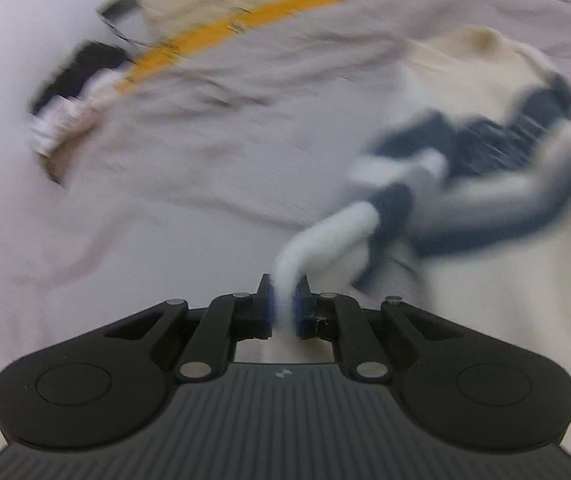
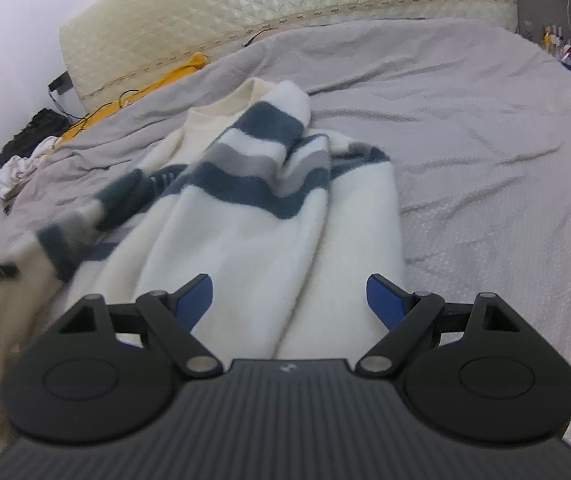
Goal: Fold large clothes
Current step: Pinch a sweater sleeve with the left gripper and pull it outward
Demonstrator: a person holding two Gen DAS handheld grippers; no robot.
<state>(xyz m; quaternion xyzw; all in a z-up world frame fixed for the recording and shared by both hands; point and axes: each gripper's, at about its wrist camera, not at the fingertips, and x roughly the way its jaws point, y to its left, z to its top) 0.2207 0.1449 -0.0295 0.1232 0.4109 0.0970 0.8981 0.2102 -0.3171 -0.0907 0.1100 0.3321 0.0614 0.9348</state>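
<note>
We see both grippers angled downward over the bed. The left gripper (image 1: 284, 300) has its jaws pinched nearly together on a strip of white fleece, the end of the sweater's left sleeve (image 1: 325, 228), which rises from between the blue pads (image 1: 269, 304) and curves up to the right. The right gripper (image 2: 290, 298) hangs with its jaws wide apart and nothing between them, poised over the lower white part of the sweater (image 2: 253, 216) without touching it, as far as we can tell. The sweater lies on the grey bedsheet (image 2: 465, 128), near the middle of the bed and toward its left side. Its long axis runs away from the right gripper, with the cream collar (image 2: 221, 110) at the far end pointing toward the quilted headboard (image 2: 285, 12) and the hem nearest us. Navy and grey stripes cross its chest, and one sleeve is folded over the body. The right wrist view is sharp and shows the whole garment, the headboard, a yellow cord (image 2: 157, 84) and dark clothing (image 2: 29, 136) at the bed's left edge. The left wrist view is heavily blurred, yet it alone shows the pinch on the fleece close up; in the right view the held sleeve appears only as a smeared striped band at the left.
</note>
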